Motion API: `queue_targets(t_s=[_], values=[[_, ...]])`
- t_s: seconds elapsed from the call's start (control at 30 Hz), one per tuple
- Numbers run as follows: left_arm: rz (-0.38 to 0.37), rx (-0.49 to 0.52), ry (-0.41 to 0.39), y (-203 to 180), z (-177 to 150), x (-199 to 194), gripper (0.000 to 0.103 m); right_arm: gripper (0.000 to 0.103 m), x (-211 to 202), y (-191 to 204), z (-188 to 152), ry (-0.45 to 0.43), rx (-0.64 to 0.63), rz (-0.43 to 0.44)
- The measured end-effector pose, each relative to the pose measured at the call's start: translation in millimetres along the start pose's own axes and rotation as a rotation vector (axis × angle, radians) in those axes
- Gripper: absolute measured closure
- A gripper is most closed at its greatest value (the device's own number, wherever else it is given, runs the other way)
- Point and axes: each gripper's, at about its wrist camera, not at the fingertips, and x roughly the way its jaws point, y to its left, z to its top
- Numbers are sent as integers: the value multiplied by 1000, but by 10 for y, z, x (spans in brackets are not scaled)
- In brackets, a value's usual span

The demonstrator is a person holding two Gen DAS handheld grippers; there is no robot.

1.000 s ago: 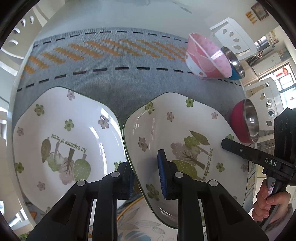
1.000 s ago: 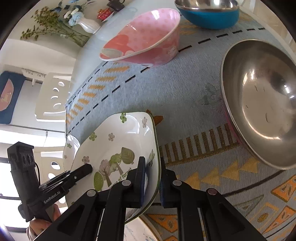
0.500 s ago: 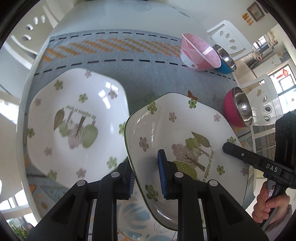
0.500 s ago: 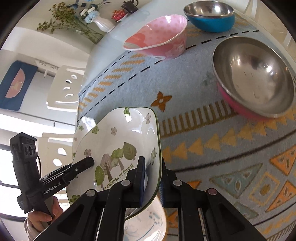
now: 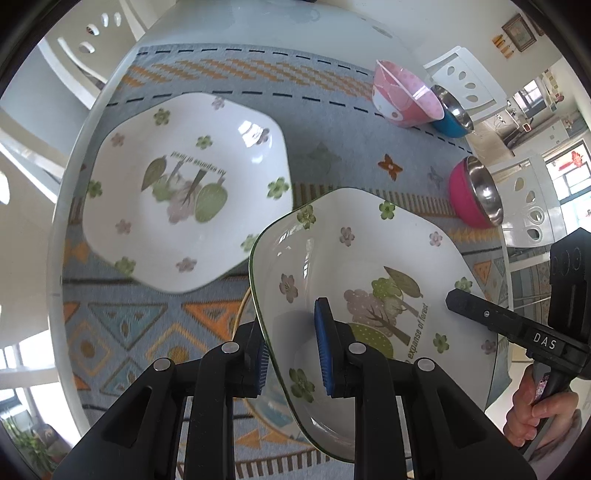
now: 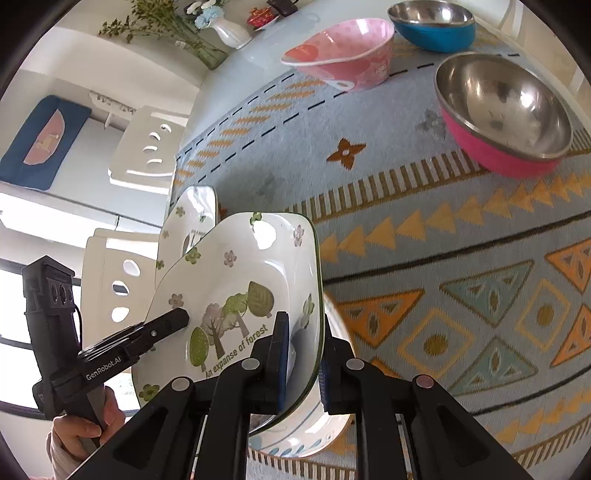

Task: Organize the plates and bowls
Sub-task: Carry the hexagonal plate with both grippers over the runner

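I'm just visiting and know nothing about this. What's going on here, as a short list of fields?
held item: forest plate, lifted and tilted
left gripper: clamped on its near rim
right gripper: clamped on the opposite rim
matching plate: flat on the patterned cloth
under the held plate: blue-patterned plate
bowls: pink bowl, blue steel bowl, magenta steel bowl

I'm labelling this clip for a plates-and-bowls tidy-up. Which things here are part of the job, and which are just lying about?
Part of the job:
held plate, gripped at opposite edges by left gripper and right gripper
second forest plate
blue-patterned plate
pink bowl
blue bowl
magenta bowl

Lying about:
vase of flowers
cloth
chairs
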Motion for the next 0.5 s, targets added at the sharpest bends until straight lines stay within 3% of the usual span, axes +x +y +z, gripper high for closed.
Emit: queue_targets(t_s=[0.5], values=[[-5,-10,31,131,-224,124,83,89,197,23,-195,63,-27,-22]])
